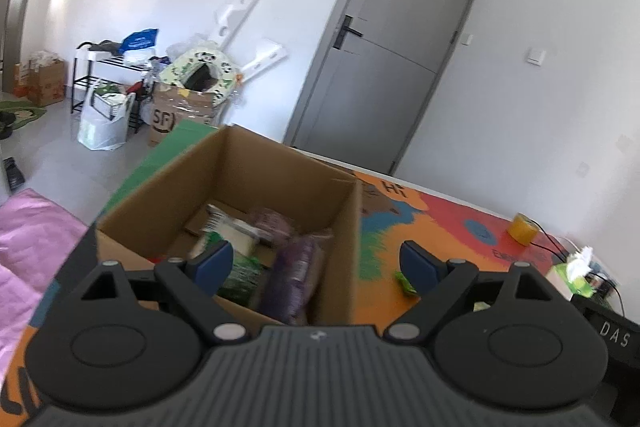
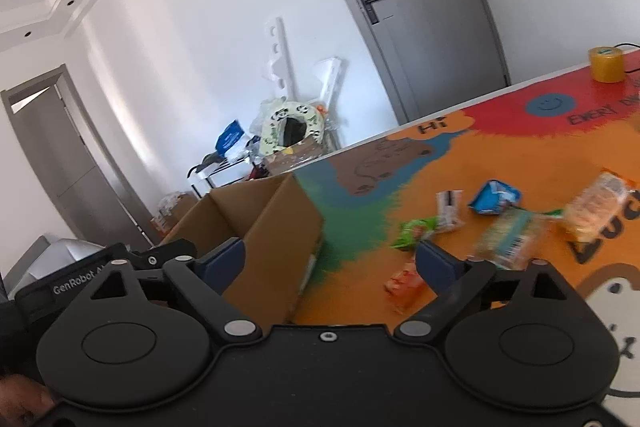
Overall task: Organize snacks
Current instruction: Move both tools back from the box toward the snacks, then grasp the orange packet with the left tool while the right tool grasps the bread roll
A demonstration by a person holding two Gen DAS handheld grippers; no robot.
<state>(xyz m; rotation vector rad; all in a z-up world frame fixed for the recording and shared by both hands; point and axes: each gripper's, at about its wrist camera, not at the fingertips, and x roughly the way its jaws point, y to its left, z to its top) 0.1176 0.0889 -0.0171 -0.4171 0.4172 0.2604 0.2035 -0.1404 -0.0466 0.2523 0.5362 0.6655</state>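
Note:
An open cardboard box (image 1: 248, 183) stands on a colourful mat (image 1: 440, 219). Inside lie a purple packet (image 1: 292, 267), a green packet (image 1: 240, 275) and a pale packet (image 1: 236, 231). My left gripper (image 1: 316, 263) hovers over the box's near edge, open, with nothing between its pads. In the right wrist view the box (image 2: 276, 227) is at the left. My right gripper (image 2: 330, 263) is open and empty, just right of the box. On the mat beyond it lie loose snacks: a green packet (image 2: 416, 231), an orange-red packet (image 2: 404, 285), a blue packet (image 2: 496, 197), a teal packet (image 2: 508, 237) and a clear bag (image 2: 596, 209).
A yellow tape roll (image 2: 606, 63) sits at the mat's far edge with a black cable by it. A tissue box (image 1: 576, 269) and a dark box (image 1: 616, 335) stand at the right. Pink cloth (image 1: 28, 239) lies left of the table. Clutter and a grey door (image 1: 392, 67) are behind.

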